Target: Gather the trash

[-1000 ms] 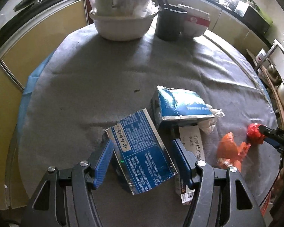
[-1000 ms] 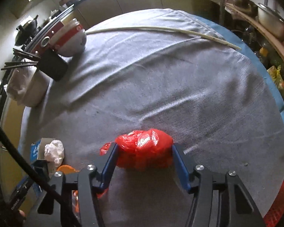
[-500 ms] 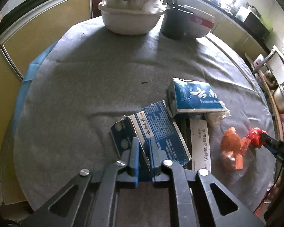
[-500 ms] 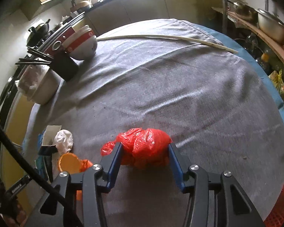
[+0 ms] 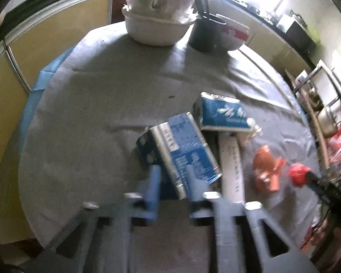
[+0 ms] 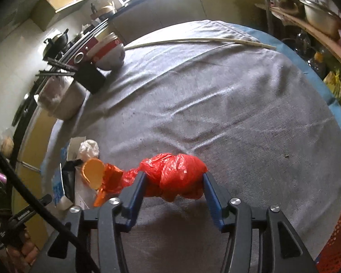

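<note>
A flattened blue carton (image 5: 186, 145) lies on the grey tablecloth (image 5: 102, 113), with its near corner between the pads of my left gripper (image 5: 174, 182). Those jaws are opening and the blurred pads stand clear of the carton. Behind it sit a second blue carton (image 5: 222, 113), a white box (image 5: 230, 159) and an orange cup with a torn wrapper (image 5: 264, 170). My right gripper (image 6: 173, 179) is shut on a crumpled red plastic bag (image 6: 177, 170) that fills the gap between the pads. Its jaws are opening slightly. The orange cup (image 6: 93, 173) lies just left of the bag.
At the table's far edge stand a white bowl wrapped in plastic (image 5: 156, 27), a black chopstick holder (image 5: 204, 36) and a red-and-white bowl (image 5: 233, 36). A long pale stick (image 6: 193, 42) lies across the far side. A red mesh basket (image 6: 338, 234) sits beyond the near right edge.
My left gripper closed on the blue carton's edge and has now spread apart again. My right gripper has carried the red bag left, up to the orange cup.
</note>
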{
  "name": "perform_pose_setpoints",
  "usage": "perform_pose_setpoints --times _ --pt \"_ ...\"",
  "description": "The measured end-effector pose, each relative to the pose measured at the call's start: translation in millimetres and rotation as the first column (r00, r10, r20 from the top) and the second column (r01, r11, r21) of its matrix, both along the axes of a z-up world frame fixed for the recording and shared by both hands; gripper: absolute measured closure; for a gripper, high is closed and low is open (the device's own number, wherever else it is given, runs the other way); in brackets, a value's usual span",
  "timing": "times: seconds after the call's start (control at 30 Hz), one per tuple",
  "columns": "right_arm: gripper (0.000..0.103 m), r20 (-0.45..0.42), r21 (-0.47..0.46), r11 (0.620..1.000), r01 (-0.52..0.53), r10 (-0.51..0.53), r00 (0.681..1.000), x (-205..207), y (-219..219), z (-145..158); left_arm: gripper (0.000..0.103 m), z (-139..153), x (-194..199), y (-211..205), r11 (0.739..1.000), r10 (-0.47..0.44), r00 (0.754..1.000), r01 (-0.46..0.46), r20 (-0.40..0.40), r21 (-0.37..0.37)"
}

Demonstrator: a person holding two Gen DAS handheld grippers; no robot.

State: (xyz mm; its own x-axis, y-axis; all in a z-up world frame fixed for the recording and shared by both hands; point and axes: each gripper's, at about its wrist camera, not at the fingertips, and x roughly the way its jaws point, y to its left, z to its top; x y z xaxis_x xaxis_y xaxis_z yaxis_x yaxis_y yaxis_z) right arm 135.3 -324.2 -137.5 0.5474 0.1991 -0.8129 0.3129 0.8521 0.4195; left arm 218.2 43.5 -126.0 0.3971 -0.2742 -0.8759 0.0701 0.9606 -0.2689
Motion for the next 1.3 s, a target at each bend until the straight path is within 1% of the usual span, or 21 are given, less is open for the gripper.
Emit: perform_pose_setpoints --times 0.03,0.07,0.1,0.17,0.23,0.3,0.37,0.43,0.47,0.5,0.53,0.57,0.6,0.63,0.73,0.83,0.97,1.07,1.1,1.23,1.3 --pt "0.043 0.006 -0.001 1.000 0.006 -0.006 1.000 0 -1 3 0.032 1 4 -1 1.000 0.011 1.000 -0.011 0.000 -0.001" --pt "0.039 0.011 -0.012 1.000 0.014 -0.014 1.000 1 -1 5 0.030 1 7 -3 1.000 0.023 1.000 -0.023 -0.003 0.010" --pt "0.037 0.018 -0.026 0.999 0.019 -0.018 1.000 2 -1 7 0.030 -2 12 -4 0.999 0.034 0.999 -0.034 -0.017 0.018" --pt "0.037 0.024 -0.043 0.999 0.018 -0.017 1.000 5 -1 10 0.030 -8 21 -6 0.999 0.045 0.997 -0.046 -0.055 -0.009" --pt "0.037 0.021 -0.056 0.998 0.025 -0.024 1.000 9 -3 10 0.030 -19 29 -10 0.998 0.052 0.992 -0.056 -0.115 -0.037" --pt "0.037 0.018 -0.041 0.999 0.027 -0.026 0.999 13 -6 8 0.030 -29 34 -12 0.996 0.068 0.986 -0.075 -0.152 -0.044" --pt "0.037 0.012 -0.033 0.999 0.024 -0.023 1.000 16 -5 5 0.030 -37 35 -12 0.995 0.083 0.983 -0.092 -0.165 -0.049" --pt "0.037 -0.012 -0.043 0.999 0.009 -0.010 1.000 20 -1 0 0.030 -39 35 -10 0.993 0.099 0.983 -0.108 -0.156 -0.049" --pt "0.037 -0.033 -0.037 0.999 -0.008 0.007 0.999 23 2 -6 0.032 -38 35 -9 0.993 0.101 0.983 -0.110 -0.152 -0.050" --pt "0.037 -0.053 -0.031 0.999 -0.015 0.013 0.999 24 4 -11 0.041 -38 34 -8 0.992 0.107 0.984 -0.114 -0.145 -0.045" --pt "0.037 -0.067 -0.023 1.000 -0.014 0.012 0.998 25 6 -16 0.056 -36 33 -7 0.993 0.111 0.985 -0.116 -0.134 -0.032" --pt "0.036 -0.066 -0.019 1.000 -0.003 0.002 0.998 24 6 -18 0.064 -35 32 -5 0.993 0.111 0.986 -0.115 -0.126 -0.023" --pt "0.035 -0.052 -0.015 1.000 0.013 -0.014 0.999 22 6 -19 0.081 -34 31 -4 0.993 0.109 0.987 -0.113 -0.119 -0.023" --pt "0.035 -0.047 -0.007 1.000 0.021 -0.021 0.999 20 7 -20 0.093 -34 30 -3 0.994 0.107 0.988 -0.111 -0.115 -0.027" --pt "0.037 -0.064 0.003 1.000 0.006 -0.006 0.998 17 11 -21 0.100 -32 27 -2 0.994 0.098 0.990 -0.102 -0.104 -0.031" --pt "0.041 -0.076 0.031 1.000 -0.003 0.005 0.997 9 15 -21 0.102 -29 22 -7 0.996 0.079 0.993 -0.081 -0.082 -0.024" --pt "0.043 -0.067 0.073 0.997 -0.006 0.010 0.998 -9 22 -19 0.103 -26 6 -6 0.998 0.039 0.996 -0.044 -0.076 -0.055" --pt "0.043 -0.060 0.110 0.994 -0.004 0.011 0.998 -26 24 -18 0.103 -26 -4 1 0.999 0.026 0.996 -0.030 -0.081 -0.044" --pt "0.043 -0.057 0.120 0.993 -0.010 0.017 0.998 -33 26 -17 0.103 -26 -7 4 0.998 0.022 0.996 -0.026 -0.083 -0.051" --pt "0.043 -0.038 0.102 0.994 -0.040 0.044 0.998 -60 39 -13 0.103 -22 -13 14 0.994 0.004 0.997 -0.013 -0.079 -0.110" --pt "0.043 -0.026 0.104 0.994 -0.043 0.046 0.999 -67 43 -12 0.101 -16 -14 15 0.993 0.012 0.997 -0.020 -0.073 -0.115"
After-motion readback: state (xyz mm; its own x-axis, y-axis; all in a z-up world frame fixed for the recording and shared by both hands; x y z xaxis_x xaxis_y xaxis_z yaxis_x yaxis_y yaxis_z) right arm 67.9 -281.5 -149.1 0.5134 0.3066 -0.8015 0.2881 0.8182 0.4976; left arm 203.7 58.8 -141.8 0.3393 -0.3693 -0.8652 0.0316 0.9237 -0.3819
